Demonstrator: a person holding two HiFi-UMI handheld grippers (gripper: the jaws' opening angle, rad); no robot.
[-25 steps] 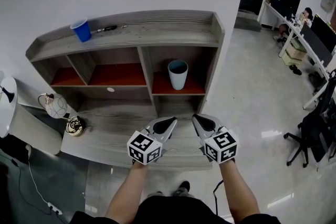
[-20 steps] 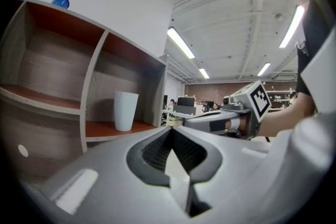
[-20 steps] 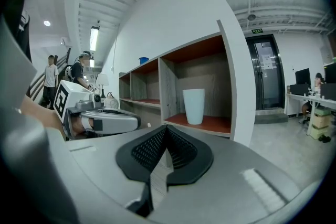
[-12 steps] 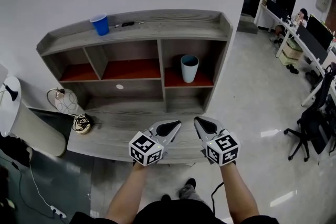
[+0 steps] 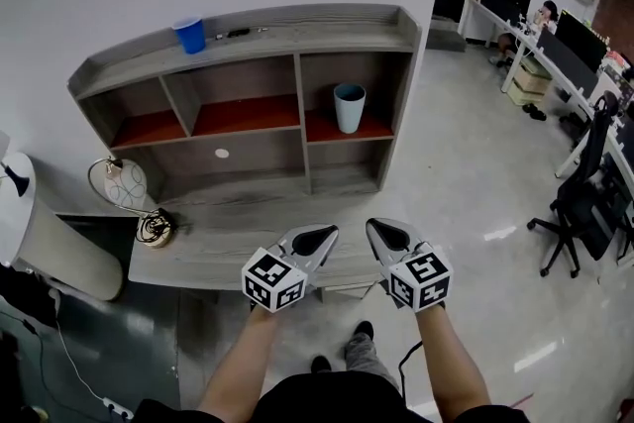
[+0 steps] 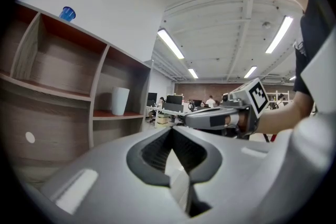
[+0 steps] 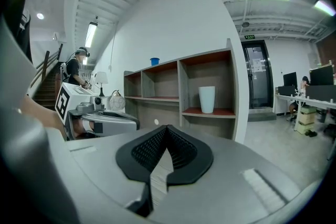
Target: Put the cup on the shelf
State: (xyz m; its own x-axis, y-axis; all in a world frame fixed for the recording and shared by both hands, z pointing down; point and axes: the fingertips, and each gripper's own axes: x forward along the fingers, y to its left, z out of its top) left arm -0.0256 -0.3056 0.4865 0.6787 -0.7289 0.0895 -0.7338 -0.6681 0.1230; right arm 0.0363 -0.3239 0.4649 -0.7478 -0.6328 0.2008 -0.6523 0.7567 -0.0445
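Note:
A blue cup (image 5: pixel 189 35) stands on the top board of the grey wooden shelf (image 5: pixel 297 27), near its left end. A pale blue cup (image 5: pixel 349 107) stands upright in the right red-floored compartment. My left gripper (image 5: pixel 319 237) and right gripper (image 5: pixel 384 233) are held side by side over the shelf's low front ledge, well short of both cups. Both are shut with nothing between their fingers. The left gripper view has the blue cup (image 6: pixel 67 13) and the pale cup (image 6: pixel 119 100) at its left. The right gripper view shows the pale cup (image 7: pixel 207 99) ahead and the blue cup (image 7: pixel 154 61) on top.
A small lamp (image 5: pixel 124 183) and a coiled cable (image 5: pixel 154 230) sit on the left of the low ledge (image 5: pixel 228 238). A white rounded object (image 5: pixel 40 233) stands at the far left. Desks with monitors, a seated person (image 5: pixel 543 15) and an office chair (image 5: pixel 584 203) fill the right.
The shelf has drawn further off and more floor shows between it and me. Both grippers keep their place in the head view and stay shut.

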